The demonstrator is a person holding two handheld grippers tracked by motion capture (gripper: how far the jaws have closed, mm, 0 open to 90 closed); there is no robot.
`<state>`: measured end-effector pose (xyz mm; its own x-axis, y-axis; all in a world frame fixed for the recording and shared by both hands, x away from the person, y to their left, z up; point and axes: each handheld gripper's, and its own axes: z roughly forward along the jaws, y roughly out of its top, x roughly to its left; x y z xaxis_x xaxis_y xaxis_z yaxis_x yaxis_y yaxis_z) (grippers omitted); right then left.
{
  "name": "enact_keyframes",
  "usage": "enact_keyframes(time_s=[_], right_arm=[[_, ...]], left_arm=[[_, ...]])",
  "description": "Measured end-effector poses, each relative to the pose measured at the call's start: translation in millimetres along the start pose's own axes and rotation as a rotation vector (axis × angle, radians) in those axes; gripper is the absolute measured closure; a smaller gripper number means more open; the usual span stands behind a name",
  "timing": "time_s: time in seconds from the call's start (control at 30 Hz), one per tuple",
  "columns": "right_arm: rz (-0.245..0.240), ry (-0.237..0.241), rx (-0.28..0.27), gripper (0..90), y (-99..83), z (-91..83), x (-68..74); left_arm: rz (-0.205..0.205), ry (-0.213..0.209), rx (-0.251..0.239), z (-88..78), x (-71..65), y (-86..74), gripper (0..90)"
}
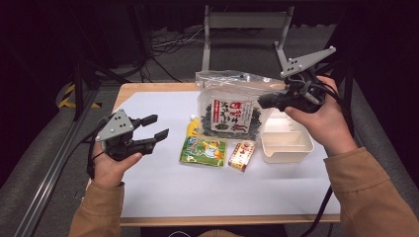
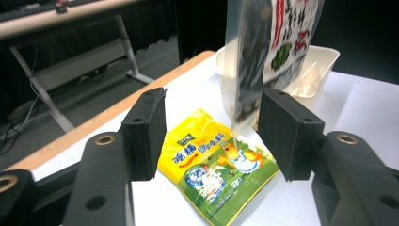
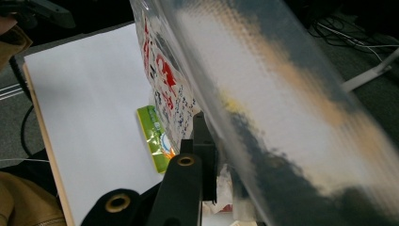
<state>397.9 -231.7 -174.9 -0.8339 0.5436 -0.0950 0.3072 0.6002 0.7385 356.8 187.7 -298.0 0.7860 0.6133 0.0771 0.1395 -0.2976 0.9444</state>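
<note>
Seaweed bag [image 1: 231, 111]: glossy clear crinkled plastic, flat, beside rectangular white tray [image 1: 287, 146].

Dark room, most of it lost in shadow beyond the lit middle. Wooden table [image 1: 129, 89] with pale rim, covered by a white sheet [image 1: 163, 182] almost edge to edge. Grey carpeted floor [image 1: 34, 163] all around. Grey metal frame [image 1: 244, 29] with two legs standing just behind the table's far edge. Loose black and white cables [image 1: 170, 42] lying on the floor near that frame. Metal rail [image 1: 54, 163] running slantwise along the left side. Yellow-and-black striped tape [image 1: 66, 96] on the floor at left. Long pale bench [image 2: 61, 16] on slanted legs seen farther off in the left gripper view. No wall or window discernible in the dark.
</note>
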Motion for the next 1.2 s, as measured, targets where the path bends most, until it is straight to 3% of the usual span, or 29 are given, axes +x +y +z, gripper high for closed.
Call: enact_keyframes(time_s=[0.43, 0.97, 1.2], right_arm=[[0.04, -0.091, 0.007, 84.4, 2.2, -11.8, -26.3], [0.086, -0.21, 0.01, 84.2, -6.1, -23.3, -57.7], [0.135, -0.253, 0.011, 84.2, -13.4, -26.2, -71.6]], left_arm=[[-0.056, 0.024, 0.053, 9.7, 11.1, -12.3, 40.2], [-0.068, 0.041, 0.064, 14.4, 12.1, -15.8, 40.7], [-0.071, 0.032, 0.084, 19.2, 13.0, -18.4, 40.5]])
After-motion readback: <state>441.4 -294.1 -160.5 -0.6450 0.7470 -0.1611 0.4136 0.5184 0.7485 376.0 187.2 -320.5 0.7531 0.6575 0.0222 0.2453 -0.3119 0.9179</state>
